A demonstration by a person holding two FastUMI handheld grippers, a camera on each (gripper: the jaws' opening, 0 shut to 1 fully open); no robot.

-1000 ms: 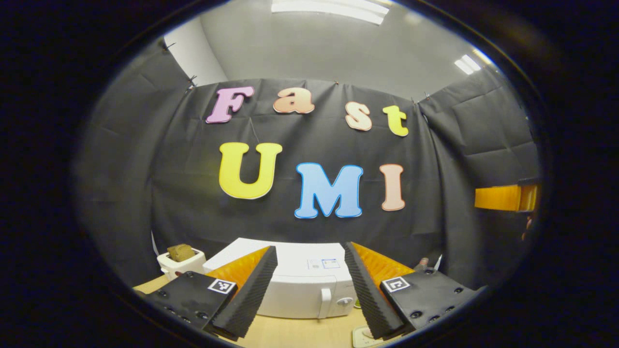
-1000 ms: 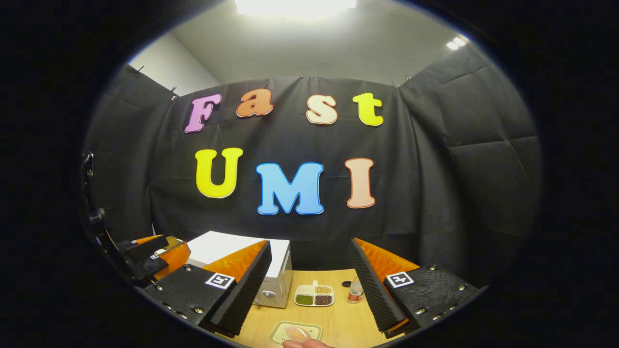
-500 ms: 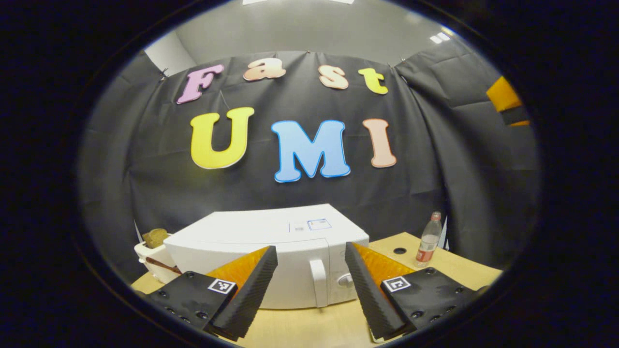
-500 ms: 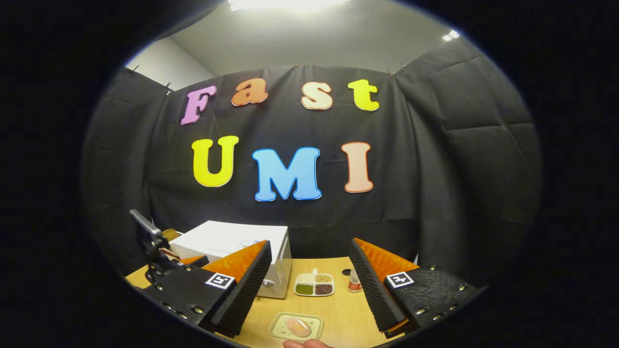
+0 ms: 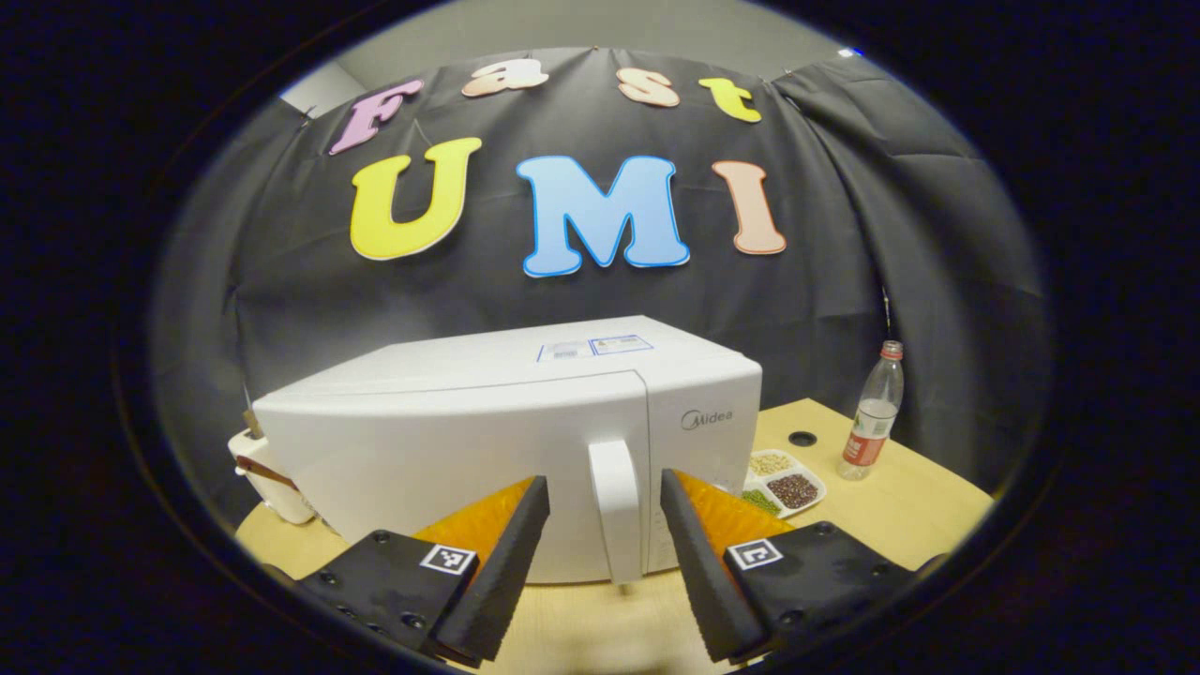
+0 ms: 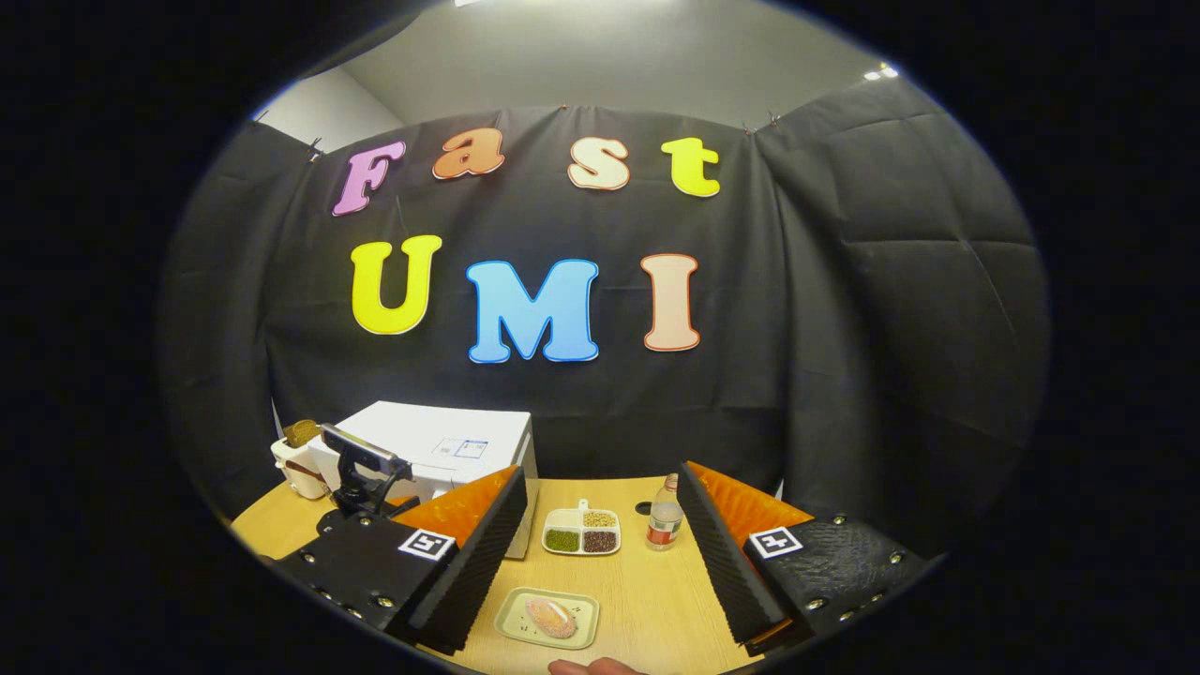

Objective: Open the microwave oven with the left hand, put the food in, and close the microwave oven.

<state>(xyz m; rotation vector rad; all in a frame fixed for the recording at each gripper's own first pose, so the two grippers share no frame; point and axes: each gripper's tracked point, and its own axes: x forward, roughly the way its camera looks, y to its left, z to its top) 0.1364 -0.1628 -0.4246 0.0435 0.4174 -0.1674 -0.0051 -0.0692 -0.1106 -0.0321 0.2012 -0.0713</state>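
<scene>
The left tool is wide open around the microwave handle — ready to pull; right tool open, empty.

Black cloth wall, wooden table

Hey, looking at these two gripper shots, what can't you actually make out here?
- Microwave interior: left gripper view, hidden behind the closed door.
- Door handle lower end: left gripper view, blurred near the table.
- Microwave front: right gripper view, covered by the left gripper and a right gripper finger.
- Food on the tray: right gripper view, too small to identify.
- White container: left gripper view, mostly behind the microwave.
</scene>
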